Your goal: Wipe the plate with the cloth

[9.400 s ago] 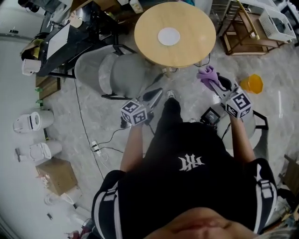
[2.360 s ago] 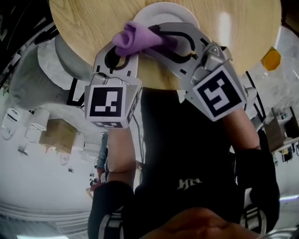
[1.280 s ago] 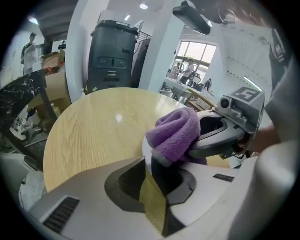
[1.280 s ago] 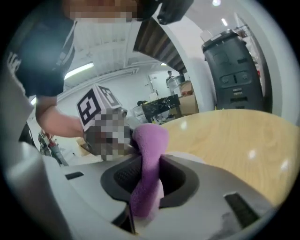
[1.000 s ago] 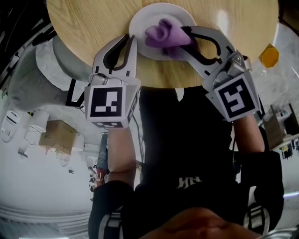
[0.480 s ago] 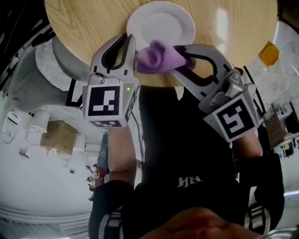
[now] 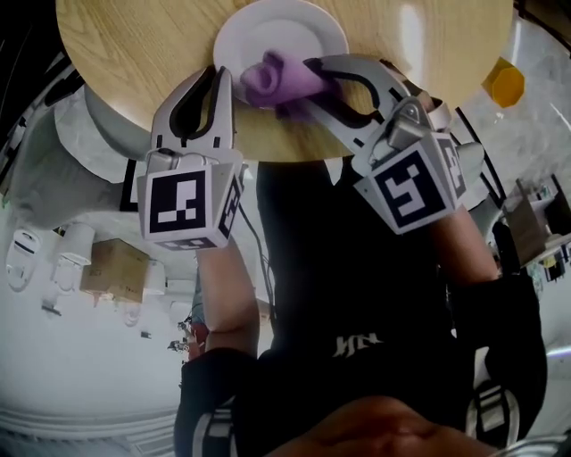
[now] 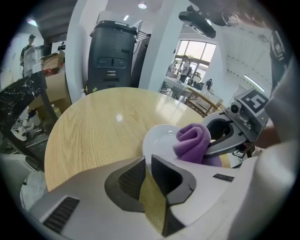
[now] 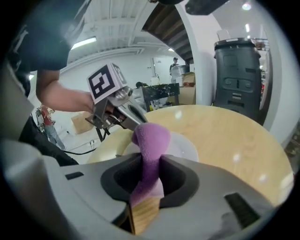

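The right claw (image 7: 312,78) clamps the purple cloth (image 7: 272,78) on the near edge of the plate (image 7: 290,27); bare plate lies toward 12 o'clock. The narrow left claw (image 7: 217,73) seems to pinch its 8 o'clock rim.

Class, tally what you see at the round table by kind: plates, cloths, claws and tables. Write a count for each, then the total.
plate: 1
cloth: 1
claw: 2, the left claw and the right claw
table: 1
Total: 5
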Motion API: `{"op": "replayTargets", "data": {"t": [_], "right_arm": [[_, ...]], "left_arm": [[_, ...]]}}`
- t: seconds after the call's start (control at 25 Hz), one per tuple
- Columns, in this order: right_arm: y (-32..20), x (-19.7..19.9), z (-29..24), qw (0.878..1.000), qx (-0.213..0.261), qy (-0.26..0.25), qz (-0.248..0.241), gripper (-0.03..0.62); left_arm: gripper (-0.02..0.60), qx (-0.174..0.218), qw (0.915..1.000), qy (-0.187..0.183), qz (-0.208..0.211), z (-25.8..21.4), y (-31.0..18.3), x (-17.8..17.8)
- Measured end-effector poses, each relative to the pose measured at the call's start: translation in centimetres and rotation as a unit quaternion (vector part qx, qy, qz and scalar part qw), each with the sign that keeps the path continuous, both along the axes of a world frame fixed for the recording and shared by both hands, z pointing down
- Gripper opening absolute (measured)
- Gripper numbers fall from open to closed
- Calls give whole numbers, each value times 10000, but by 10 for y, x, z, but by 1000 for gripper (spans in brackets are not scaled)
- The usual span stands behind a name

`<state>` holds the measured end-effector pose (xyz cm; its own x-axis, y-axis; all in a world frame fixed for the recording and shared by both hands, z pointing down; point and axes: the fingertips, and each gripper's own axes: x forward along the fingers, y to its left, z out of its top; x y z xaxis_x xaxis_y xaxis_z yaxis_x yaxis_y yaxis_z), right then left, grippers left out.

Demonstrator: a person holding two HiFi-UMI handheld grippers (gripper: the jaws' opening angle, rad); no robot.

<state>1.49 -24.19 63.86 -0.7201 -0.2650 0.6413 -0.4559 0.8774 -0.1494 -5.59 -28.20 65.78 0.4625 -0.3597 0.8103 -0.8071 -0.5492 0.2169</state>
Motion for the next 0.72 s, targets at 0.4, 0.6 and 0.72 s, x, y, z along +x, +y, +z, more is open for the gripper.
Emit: {"op": "replayTargets", "data": {"t": [0.4,0.6,0.72], "right_arm": [[3,69,7,9959,-157,595,658,100],[-15,51,-16,9995,65,144,284,100],[-20,44,-54,9990,270,-350,-117,100]], "left_arm": [[41,7,10000,-54,48,5,5,6],[41,-1,9999,-141,-60,8,-3,7],[32,111,9998,24,-176,3,-2,8]]}}
